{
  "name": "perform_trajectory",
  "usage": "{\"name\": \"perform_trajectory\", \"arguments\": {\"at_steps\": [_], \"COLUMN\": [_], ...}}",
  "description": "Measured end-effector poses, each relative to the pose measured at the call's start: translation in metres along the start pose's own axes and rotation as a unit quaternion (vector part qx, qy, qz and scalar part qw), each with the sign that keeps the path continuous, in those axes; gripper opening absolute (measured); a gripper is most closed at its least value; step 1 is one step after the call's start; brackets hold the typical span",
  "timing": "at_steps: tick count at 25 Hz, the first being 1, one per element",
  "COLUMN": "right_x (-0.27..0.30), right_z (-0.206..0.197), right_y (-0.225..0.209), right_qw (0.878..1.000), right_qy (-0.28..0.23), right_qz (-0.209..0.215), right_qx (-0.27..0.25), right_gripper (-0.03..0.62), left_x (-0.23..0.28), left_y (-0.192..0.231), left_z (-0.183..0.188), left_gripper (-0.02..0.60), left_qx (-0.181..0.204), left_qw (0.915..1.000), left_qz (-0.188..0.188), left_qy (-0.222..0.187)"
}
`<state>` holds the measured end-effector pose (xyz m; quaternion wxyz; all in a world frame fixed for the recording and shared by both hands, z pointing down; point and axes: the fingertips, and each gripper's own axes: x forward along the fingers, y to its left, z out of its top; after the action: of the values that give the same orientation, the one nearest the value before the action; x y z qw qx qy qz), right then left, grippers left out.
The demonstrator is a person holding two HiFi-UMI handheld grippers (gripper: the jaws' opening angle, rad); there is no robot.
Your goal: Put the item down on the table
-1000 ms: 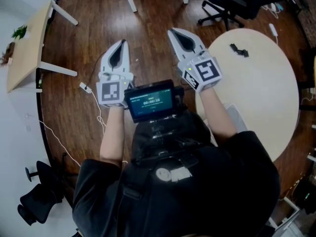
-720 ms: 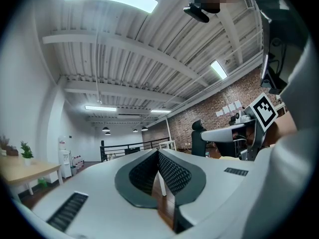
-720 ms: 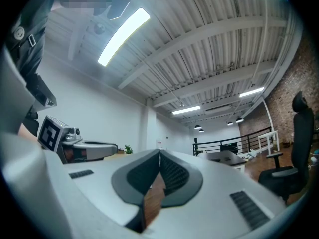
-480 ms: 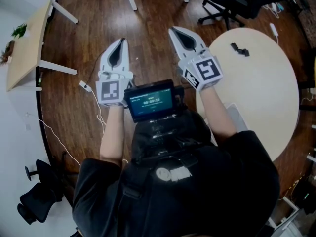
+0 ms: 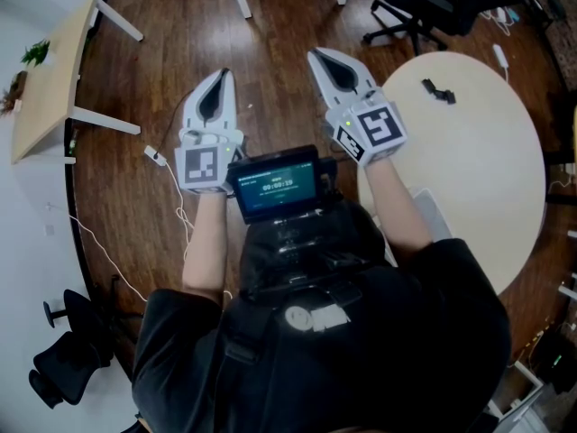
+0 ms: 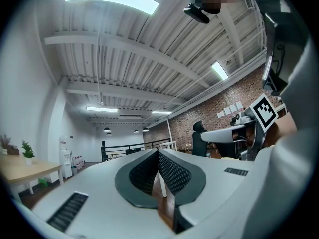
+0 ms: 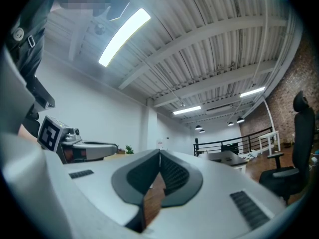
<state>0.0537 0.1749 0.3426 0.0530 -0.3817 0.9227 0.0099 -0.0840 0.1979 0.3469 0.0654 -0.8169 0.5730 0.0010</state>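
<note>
The person is holding both grippers at the centre of the frame, above the wood floor [image 5: 171,25]. The left gripper [image 5: 222,78] [image 6: 158,153] is sitting with its jaws pressed together and nothing between them. The right gripper [image 5: 317,59] [image 7: 159,154] is likewise closed and empty. A small black item [image 5: 436,90] is lying on the round table [image 5: 478,179] at the upper right, well apart from both.

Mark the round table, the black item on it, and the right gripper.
round table [image 5: 478,197]: head view, bare top.
black item [image 5: 436,90]: head view, its middle.
right gripper [image 5: 315,57]: head view, shut jaw tips.
</note>
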Motion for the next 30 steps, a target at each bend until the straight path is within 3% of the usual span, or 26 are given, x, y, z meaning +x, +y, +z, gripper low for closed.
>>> {"name": "perform_trajectory", "arguments": {"at_steps": [30], "right_x": [0.004], "right_z": [-0.014], "right_y": [0.004], "right_qw": [0.999], "right_qy": [0.030], "right_qz": [0.011], "right_qx": [-0.004], "right_gripper": [0.002], "left_x": [-0.004], "left_y": [0.002], "left_z": [-0.003], "left_gripper": [0.000], "left_qx": [-0.003], "left_qw": [0.9999], "left_qz": [0.012], "left_qy": [0.000]}}
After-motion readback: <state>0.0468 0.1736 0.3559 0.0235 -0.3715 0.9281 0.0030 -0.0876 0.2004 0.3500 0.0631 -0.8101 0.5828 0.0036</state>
